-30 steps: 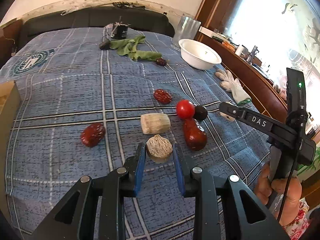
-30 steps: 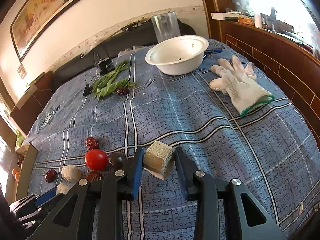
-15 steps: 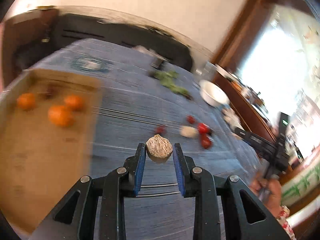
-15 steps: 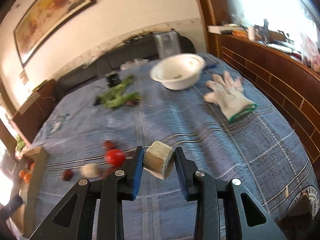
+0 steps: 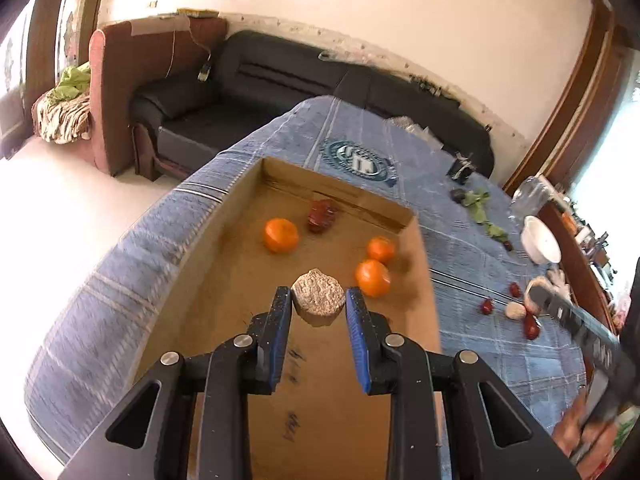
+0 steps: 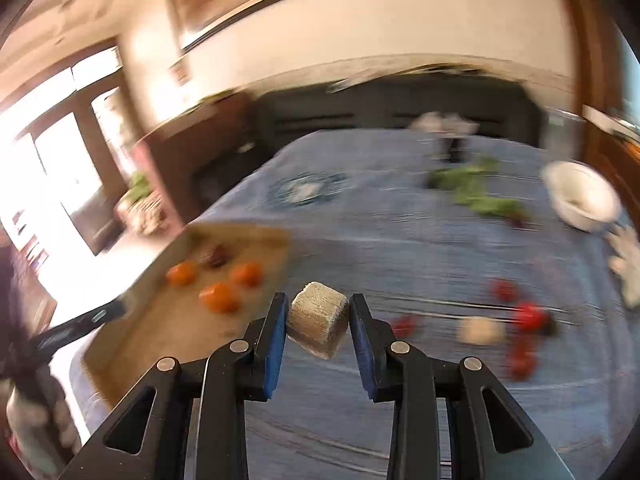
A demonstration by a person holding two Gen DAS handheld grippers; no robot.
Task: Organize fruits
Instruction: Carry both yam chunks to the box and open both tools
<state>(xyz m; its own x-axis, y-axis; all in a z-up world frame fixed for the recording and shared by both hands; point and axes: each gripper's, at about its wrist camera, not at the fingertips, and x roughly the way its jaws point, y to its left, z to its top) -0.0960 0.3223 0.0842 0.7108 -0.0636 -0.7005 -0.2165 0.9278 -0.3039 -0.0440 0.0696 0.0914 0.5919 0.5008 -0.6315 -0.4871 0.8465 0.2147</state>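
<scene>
My left gripper is shut on a beige cut fruit chunk and holds it above the cardboard box. In the box lie three oranges and a red date. My right gripper is shut on a second beige fruit chunk, held above the blue cloth to the right of the box. On the cloth lie red dates, a tomato and another beige chunk. The right gripper shows at the right edge of the left wrist view.
A white bowl and green leaves are at the far right of the table, with a white glove near the bowl. A black sofa stands behind the table. The table's left edge drops to the floor.
Both grippers have swung left with their chunks. The left one has moved from the fruit pile to above the box. The right view now shows the box too and is blurred.
</scene>
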